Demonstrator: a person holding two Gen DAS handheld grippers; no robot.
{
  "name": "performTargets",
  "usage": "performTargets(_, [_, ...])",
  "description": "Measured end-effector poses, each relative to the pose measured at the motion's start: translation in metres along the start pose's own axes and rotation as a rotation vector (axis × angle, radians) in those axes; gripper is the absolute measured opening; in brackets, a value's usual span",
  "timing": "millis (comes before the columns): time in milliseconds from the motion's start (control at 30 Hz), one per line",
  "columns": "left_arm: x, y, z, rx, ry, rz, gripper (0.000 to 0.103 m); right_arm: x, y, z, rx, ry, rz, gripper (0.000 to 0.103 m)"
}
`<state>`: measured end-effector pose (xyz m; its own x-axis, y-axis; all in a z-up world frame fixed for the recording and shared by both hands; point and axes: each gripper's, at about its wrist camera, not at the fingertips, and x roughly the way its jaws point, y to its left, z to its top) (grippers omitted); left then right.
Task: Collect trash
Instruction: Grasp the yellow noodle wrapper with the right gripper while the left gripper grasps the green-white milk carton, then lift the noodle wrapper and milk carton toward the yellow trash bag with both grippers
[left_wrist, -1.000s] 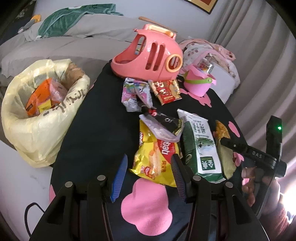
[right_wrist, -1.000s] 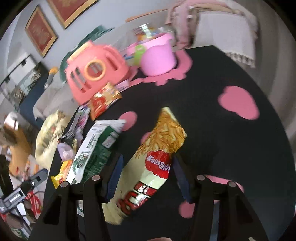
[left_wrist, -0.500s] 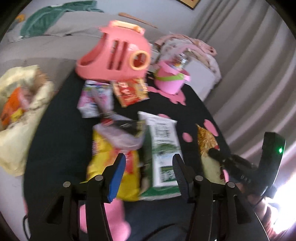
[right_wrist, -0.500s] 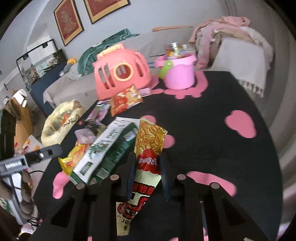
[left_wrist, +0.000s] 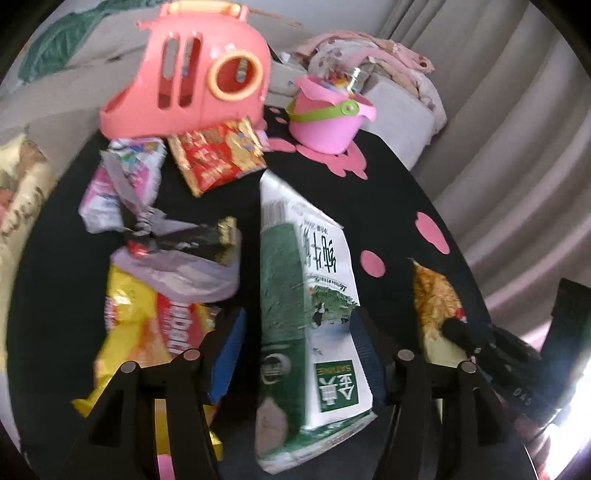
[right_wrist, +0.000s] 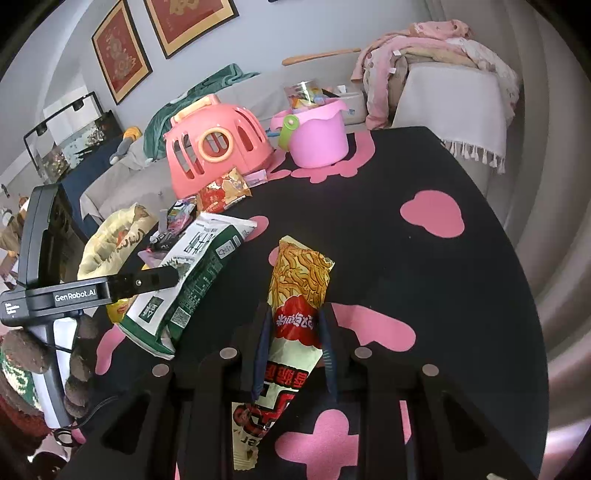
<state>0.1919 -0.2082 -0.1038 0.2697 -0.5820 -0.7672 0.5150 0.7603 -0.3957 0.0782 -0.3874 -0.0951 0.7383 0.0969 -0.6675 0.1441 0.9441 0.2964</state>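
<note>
on the black table with pink patches (right_wrist: 424, 177), the right gripper (right_wrist: 293, 354) has just closed and is now clamped on the noodle snack packet (right_wrist: 295, 306), so that piece of trash looks ready to lift toward the yellow trash bag (right_wrist: 110, 236) at the table's far left edge. the left gripper (left_wrist: 297, 350) has slid across from the yellow chip bag (left_wrist: 140, 332) and, jaws just widened and apart, straddles the green-and-white milk carton (left_wrist: 306, 295) without pressing it, probably the next pickup.
</note>
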Motion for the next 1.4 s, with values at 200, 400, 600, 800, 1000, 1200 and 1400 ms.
performTargets(200, [0.008,-0.009,0.0,-0.021,0.041,-0.021,0.054,-0.002,0.0,-0.002,-0.003,-0.011,0.008,0.025])
performTargets(400, [-0.014,-0.014,-0.001,-0.01,-0.033,-0.005,0.033,-0.004,-0.001,-0.004,-0.001,-0.011,0.012,0.025])
performTargets(600, [-0.05,-0.008,0.001,0.004,-0.134,0.033,0.031,-0.005,0.01,-0.001,-0.034,-0.01,0.023,0.025])
performTargets(800, [-0.101,0.004,-0.004,0.027,-0.245,0.089,0.031,-0.013,0.039,0.013,-0.105,-0.049,0.042,0.025])
performTargets(1000, [-0.182,0.026,-0.004,0.033,-0.397,0.181,0.031,-0.028,0.088,0.043,-0.218,-0.117,0.083,0.025])
performTargets(1200, [-0.256,0.052,-0.011,-0.005,-0.544,0.259,0.031,-0.044,0.153,0.073,-0.326,-0.186,0.185,0.025])
performTargets(1400, [-0.313,0.08,-0.027,-0.054,-0.653,0.368,0.031,-0.052,0.22,0.097,-0.425,-0.247,0.273,0.025])
